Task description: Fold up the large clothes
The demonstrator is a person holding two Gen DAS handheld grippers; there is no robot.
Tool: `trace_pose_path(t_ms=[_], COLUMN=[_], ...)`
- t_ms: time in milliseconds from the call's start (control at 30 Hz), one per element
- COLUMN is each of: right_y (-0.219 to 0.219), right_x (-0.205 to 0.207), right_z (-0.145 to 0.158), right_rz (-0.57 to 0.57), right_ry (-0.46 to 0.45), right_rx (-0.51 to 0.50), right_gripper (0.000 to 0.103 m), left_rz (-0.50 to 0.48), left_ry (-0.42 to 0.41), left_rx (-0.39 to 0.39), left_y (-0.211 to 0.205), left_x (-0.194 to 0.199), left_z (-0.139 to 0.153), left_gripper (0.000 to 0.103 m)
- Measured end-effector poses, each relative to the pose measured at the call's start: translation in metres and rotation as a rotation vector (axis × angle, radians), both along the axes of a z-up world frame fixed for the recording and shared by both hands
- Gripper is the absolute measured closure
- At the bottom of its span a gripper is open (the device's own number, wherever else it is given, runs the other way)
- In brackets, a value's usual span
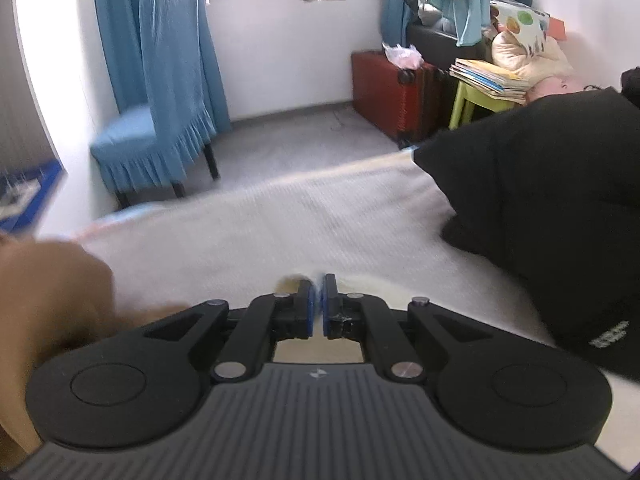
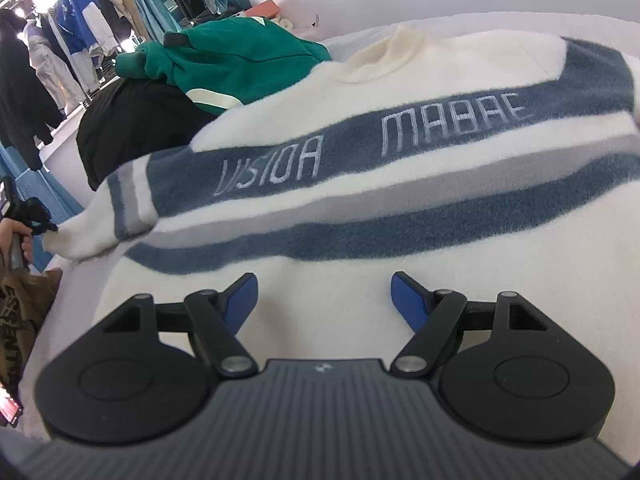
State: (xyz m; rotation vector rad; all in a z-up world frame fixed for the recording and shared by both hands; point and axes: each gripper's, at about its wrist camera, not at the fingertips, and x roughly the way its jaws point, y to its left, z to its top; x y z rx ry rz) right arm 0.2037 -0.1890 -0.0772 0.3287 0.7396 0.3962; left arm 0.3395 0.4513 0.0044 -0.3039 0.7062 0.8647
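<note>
A cream sweater (image 2: 360,208) with blue and grey stripes and pale lettering lies spread flat on the bed, collar at the far end. My right gripper (image 2: 324,284) is open and empty just above the sweater's lower body. My left gripper (image 1: 319,285) is shut on a cream edge of the sweater (image 1: 360,284), low over the bed. In the right wrist view the left gripper (image 2: 38,216) shows at the far left, at the tip of the sweater's sleeve (image 2: 100,220).
A black garment (image 1: 540,208) lies on the white bed cover (image 1: 260,220) right of my left gripper. A green garment (image 2: 224,64) and a black one (image 2: 132,124) are piled beyond the sweater. A blue-covered chair (image 1: 160,136), a red suitcase (image 1: 396,92) and hanging clothes stand past the bed.
</note>
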Motion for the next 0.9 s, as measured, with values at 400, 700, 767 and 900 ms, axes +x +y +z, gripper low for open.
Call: trace_pose_path(t_ms=[400,700,767,900], right_y=[-0.015,-0.032,-0.035,-0.042], right_x=[-0.020,-0.062,-0.074,-0.093], right_z=[0.016,0.044,0.051,0.060], right_rz=[-0.058,-0.092,-0.091,-0.102], right_ry=[-0.009,-0.047,-0.068,-0.099], right_rx=[0.042,0.147,0.140,0.095], right_gripper=[0.027,0.027,0.027,0.027], left_rz=[-0.143,-0.338,-0.382,-0.442], left_ry=[-0.148,-0.204,-0.204,-0.177], left_rx=[-0.313,-0.571,-0.604,-0.688], left_y=[-0.119,-0.258,-0.285,-0.327], left_x=[-0.069,-0.140,-0.153,-0.177], left_z=[0.015,-0.013,-0.021,-0.053], left_gripper=[0.046,0.046,0.046,0.046])
